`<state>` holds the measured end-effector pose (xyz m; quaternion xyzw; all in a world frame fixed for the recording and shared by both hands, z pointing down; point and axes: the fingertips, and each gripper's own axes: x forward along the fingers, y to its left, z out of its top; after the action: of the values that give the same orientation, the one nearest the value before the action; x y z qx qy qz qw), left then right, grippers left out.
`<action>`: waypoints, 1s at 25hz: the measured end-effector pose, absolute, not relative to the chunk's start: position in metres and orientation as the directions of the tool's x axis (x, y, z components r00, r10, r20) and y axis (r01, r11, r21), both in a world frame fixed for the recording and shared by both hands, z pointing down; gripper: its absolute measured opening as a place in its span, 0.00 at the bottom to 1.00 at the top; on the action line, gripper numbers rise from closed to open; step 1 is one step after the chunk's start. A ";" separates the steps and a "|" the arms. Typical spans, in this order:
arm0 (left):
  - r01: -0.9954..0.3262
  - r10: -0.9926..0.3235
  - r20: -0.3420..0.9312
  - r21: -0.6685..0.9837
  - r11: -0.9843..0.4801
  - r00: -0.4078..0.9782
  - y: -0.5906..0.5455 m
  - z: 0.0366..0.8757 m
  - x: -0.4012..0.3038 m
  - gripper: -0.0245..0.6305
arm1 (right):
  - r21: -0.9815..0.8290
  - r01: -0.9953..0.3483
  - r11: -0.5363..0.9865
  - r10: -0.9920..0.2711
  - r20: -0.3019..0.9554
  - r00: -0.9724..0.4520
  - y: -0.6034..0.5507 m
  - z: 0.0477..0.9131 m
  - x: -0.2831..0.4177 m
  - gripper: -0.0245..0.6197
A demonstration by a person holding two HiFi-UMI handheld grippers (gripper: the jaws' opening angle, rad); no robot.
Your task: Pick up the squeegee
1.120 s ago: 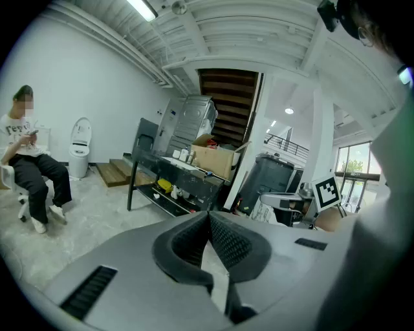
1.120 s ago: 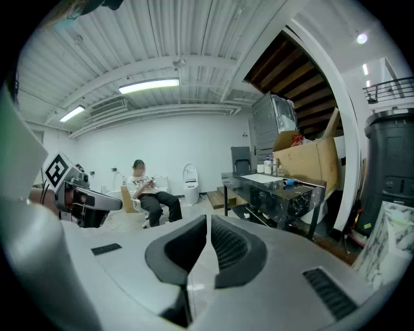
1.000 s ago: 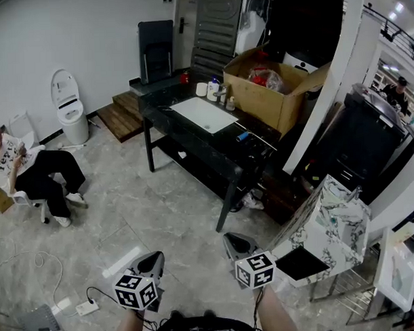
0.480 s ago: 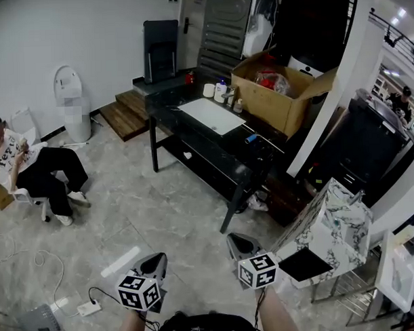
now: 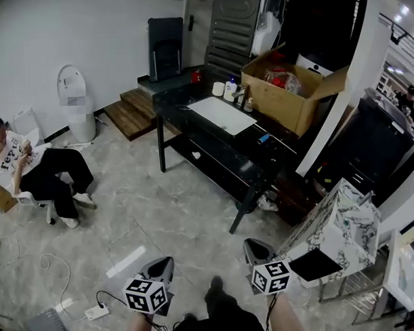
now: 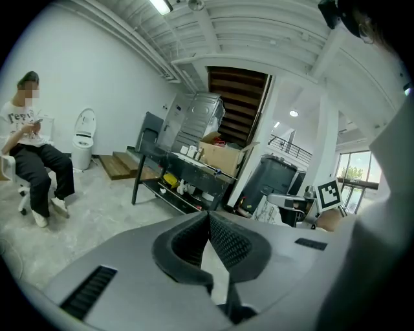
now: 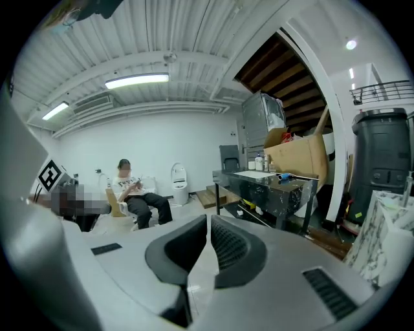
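Nearest of all, well short of the counter, the left gripper and the right gripper hang side by side above the grey tiled floor, both aimed toward the counter. Each gripper's own view shows its jaws pressed together with nothing between them. On the floor on the counter's near side, a white power strip and a white strip of tape lie left of the left gripper. A marble-patterned cabinet stands off the counter's near right end, just beside the right gripper. The counter is black, with a lower shelf carrying small items. The squeegee, apparently the blue-handled tool and too small to make out in detail, lies on the counter's top near its near right end, well apart from both grippers. Farther along the top sits a white rectangular board, then a white roll and some bottles at the far end. An open cardboard box stands just behind the counter on its right. A wooden step lies by the counter's far left corner. Well to the counter's left, a person sits on a chair and a white toilet stands against the wall.
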<state>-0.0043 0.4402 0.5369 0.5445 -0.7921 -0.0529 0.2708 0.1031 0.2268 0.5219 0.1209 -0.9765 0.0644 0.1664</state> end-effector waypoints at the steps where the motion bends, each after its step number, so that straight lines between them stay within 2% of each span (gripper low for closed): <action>1: -0.835 -0.890 0.375 0.377 0.401 -0.258 0.436 0.538 -0.010 0.07 | -0.088 -0.266 0.960 -0.223 0.339 -0.914 0.220 0.523 0.099 0.12; 16: -0.820 -0.862 0.414 0.356 0.449 -0.292 0.278 0.547 -0.143 0.07 | -0.132 -0.255 0.958 -0.196 0.350 -0.916 0.043 0.545 -0.047 0.12; 25: -0.845 -0.873 0.415 0.343 0.410 -0.255 0.147 0.540 -0.199 0.07 | -0.146 -0.289 0.946 -0.225 0.345 -0.911 -0.083 0.541 -0.098 0.12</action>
<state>-0.1995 0.1467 0.5398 0.5426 -0.7918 -0.0251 0.2793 -0.0977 -0.0832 0.5412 0.1321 -0.9727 0.0973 0.1641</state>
